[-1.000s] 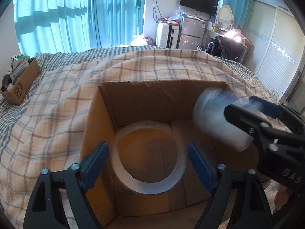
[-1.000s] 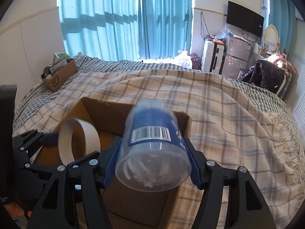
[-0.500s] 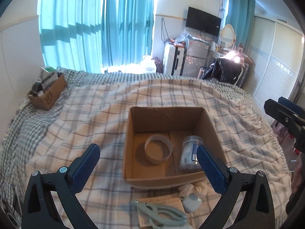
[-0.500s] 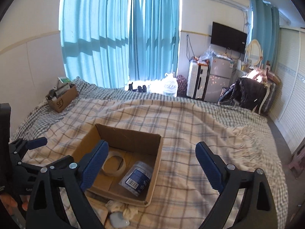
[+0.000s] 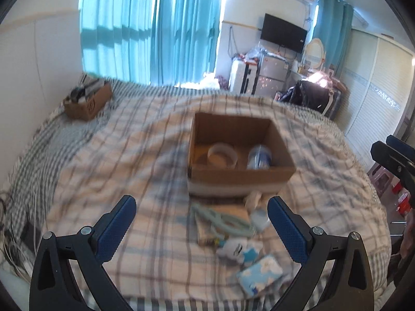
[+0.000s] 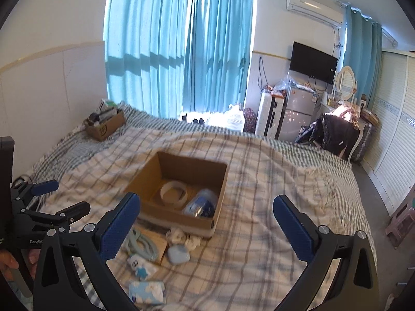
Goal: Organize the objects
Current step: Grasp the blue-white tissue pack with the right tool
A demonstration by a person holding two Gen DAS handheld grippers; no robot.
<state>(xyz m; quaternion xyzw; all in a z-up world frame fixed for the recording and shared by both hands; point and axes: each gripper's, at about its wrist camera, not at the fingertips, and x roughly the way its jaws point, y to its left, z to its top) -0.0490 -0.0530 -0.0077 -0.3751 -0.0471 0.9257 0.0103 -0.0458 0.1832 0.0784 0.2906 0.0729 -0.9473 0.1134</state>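
An open cardboard box [image 5: 241,178] [image 6: 179,220] sits on the plaid bed. Inside lie a white tape ring [image 5: 222,154] [image 6: 174,191] and a clear jar with a blue label [image 5: 258,156] [image 6: 201,204]. In front of the box lie pale green pliers [image 5: 223,221] [image 6: 141,243] on a brown card, a crumpled white cloth [image 6: 181,237], a pale blue pebble-like object [image 6: 178,253], a small white and blue toy [image 5: 240,248] [image 6: 140,265] and a blue tissue pack [image 5: 260,276] [image 6: 147,291]. My left gripper [image 5: 201,226] and right gripper [image 6: 206,224] are open, empty, and held back above these loose items.
A second cardboard box [image 5: 88,102] [image 6: 105,125] with items stands at the bed's far left. Cables [image 5: 10,233] lie at the left edge. A fridge, suitcase and chair with clothes stand beyond the bed. A pink stool [image 6: 400,223] is at the right.
The right gripper let the jar go into the box beside the tape ring. Both grippers opened wide and drew back and up from the box, bringing the loose items into view.
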